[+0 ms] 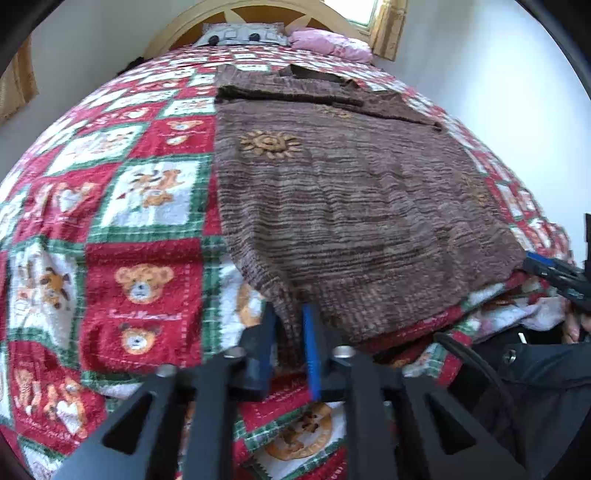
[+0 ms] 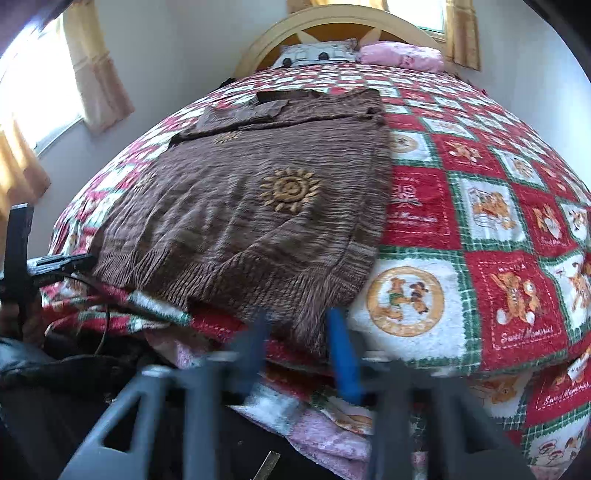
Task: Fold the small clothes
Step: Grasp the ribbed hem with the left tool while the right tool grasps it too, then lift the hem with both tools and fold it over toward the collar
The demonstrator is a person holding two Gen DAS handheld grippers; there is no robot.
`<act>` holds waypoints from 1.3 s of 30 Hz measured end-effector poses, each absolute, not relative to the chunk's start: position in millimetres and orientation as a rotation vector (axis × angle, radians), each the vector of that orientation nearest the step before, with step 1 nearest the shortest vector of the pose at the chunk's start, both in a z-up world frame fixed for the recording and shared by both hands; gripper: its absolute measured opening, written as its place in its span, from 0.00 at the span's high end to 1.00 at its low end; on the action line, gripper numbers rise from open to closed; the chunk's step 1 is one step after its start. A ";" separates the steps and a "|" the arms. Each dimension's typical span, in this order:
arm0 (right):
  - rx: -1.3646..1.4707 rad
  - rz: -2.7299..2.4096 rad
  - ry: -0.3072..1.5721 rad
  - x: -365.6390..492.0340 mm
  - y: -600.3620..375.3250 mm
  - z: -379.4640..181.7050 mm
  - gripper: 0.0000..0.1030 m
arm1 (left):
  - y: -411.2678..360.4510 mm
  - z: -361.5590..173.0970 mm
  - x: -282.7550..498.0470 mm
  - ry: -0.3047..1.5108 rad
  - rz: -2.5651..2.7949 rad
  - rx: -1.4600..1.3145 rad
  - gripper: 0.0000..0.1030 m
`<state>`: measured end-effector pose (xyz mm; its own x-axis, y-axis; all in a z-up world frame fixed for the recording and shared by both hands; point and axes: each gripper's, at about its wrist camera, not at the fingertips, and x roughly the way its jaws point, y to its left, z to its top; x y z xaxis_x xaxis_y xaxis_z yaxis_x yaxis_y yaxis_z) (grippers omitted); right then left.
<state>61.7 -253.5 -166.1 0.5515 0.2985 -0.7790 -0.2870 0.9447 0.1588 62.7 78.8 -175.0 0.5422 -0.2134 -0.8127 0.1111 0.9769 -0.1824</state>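
A brown knitted sweater (image 1: 351, 203) with a gold sun motif lies flat on the bed, its sleeves folded across the chest and its hem toward me. My left gripper (image 1: 290, 332) is shut on the hem's near left corner, with cloth pinched between its blue-padded fingers (image 1: 311, 343). My right gripper (image 2: 299, 339) is shut on the sweater's (image 2: 258, 221) near right hem corner; its fingers look blurred. Each gripper also shows in the other view: the right gripper (image 1: 532, 264) at the far hem corner, the left gripper (image 2: 74, 263) at the picture's left edge.
A red, green and white teddy-bear quilt (image 1: 140, 258) covers the bed and bunches at the near edge (image 2: 147, 314). A pink pillow (image 1: 332, 44) and a patterned pillow (image 1: 243, 35) lean on the wooden headboard (image 2: 332, 18). Dark clothing of the person (image 1: 535, 387) is below.
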 end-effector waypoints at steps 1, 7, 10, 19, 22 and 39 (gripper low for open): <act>0.034 0.356 0.924 62.1 -256.6 -165.7 0.91 | 80.1 -174.3 62.7 0.975 -0.197 -0.124 0.90; 0.207 0.397 0.840 62.8 -285.2 -143.9 0.93 | 95.0 -162.4 64.5 0.932 -0.214 -0.202 0.92; 0.261 0.418 0.788 63.9 -292.9 -129.9 0.94 | 100.4 -150.2 64.8 0.887 -0.221 -0.231 0.92; 0.323 0.465 0.668 97.3 -294.9 -87.1 0.94 | 107.4 -107.6 98.9 0.764 -0.239 -0.274 0.92; 0.343 0.467 0.645 112.0 -298.5 -77.9 0.94 | 111.1 -98.8 110.1 0.735 -0.237 -0.291 0.92; 0.384 0.462 0.607 199.3 -293.4 -52.6 0.94 | 140.7 -86.4 188.1 0.701 -0.174 -0.359 0.92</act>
<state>199.3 -293.4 -52.6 0.7262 0.5176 -0.4524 -0.2984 0.8302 0.4709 188.2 140.7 -86.4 0.7528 -0.2747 -0.5982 0.0361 0.9246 -0.3792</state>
